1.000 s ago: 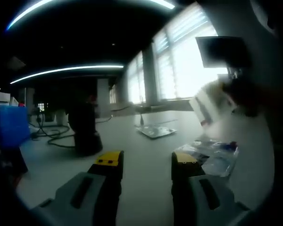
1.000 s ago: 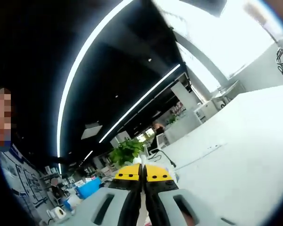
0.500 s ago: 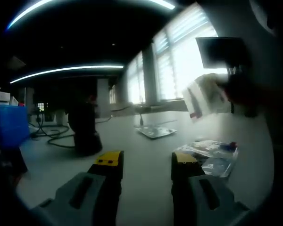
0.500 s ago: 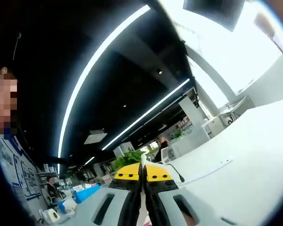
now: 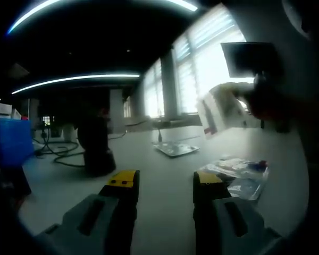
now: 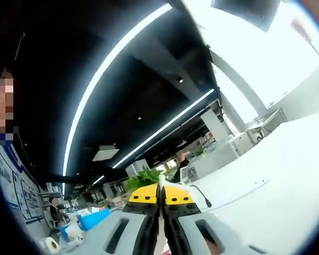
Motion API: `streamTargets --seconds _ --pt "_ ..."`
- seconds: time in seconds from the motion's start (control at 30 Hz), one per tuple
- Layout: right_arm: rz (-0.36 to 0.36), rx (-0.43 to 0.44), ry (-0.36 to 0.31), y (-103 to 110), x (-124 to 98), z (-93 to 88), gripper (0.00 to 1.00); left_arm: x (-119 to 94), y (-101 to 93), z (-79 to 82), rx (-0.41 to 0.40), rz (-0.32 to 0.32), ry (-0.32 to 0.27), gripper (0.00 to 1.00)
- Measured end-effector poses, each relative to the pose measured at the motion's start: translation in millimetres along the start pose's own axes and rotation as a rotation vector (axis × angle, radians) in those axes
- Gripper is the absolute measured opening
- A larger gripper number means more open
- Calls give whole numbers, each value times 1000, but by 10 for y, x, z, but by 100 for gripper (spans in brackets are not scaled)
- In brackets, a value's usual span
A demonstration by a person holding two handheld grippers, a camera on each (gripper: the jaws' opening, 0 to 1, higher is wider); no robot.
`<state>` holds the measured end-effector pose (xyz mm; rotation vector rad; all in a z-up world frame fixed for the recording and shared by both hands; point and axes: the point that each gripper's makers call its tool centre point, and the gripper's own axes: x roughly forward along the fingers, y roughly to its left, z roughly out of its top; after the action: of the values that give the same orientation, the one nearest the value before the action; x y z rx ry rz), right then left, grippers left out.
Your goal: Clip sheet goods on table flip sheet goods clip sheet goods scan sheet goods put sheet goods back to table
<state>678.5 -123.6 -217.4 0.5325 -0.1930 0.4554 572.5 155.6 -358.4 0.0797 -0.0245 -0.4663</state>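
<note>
My left gripper (image 5: 165,181) hangs open low over the white table (image 5: 165,164), with nothing between its yellow-tipped jaws. A pile of clear sheet goods packets (image 5: 239,172) lies on the table just to its right. Another flat packet (image 5: 175,149) lies further back. Above the pile a white sheet goods packet (image 5: 220,111) is held up in the air by the dark, blurred right gripper (image 5: 271,103). In the right gripper view my right gripper (image 6: 160,194) is shut, and the thin white edge of the packet (image 6: 160,215) shows between the jaws.
A black stand (image 5: 95,146) with cables (image 5: 64,155) rises on the table to the left, and a blue bin (image 5: 13,141) sits at the far left. A dark monitor (image 5: 250,58) hangs before bright windows. A plant (image 6: 146,178) stands far behind the table.
In the left gripper view the held packet has moved left and slightly up, away from the pile. The right gripper view has tilted a little upward. The left gripper has stayed still.
</note>
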Motion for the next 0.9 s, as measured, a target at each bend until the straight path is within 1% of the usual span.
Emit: streamTargets --seconds 0.2,0.23,0.3,0.37,0.4,0.57,0.8,0.9 --pt "1 -20 -8 83 155 -106 0 -6 6 8 -2 3 -4 33" --pt "0 -36 -17 86 180 -110 0 -7 5 8 -3 2 -4 33" --pt "13 -47 -65 76 230 -74 0 -7 3 7 -3 0 -4 33" --pt "6 -40 -71 47 275 -94 0 -12 -1 17 -4 -2 -9 33" --pt "6 -54 -76 57 302 -103 0 -15 3 21 -6 -1 -11 33" --pt "3 -81 -69 140 439 -198 0 -20 12 33 -12 2 -17 33" --pt "-4 -57 -72 190 610 -269 0 -25 7 43 -14 -2 -22 33" --pt "-6 -67 -81 234 682 -280 0 -27 18 46 -21 -1 -26 33"
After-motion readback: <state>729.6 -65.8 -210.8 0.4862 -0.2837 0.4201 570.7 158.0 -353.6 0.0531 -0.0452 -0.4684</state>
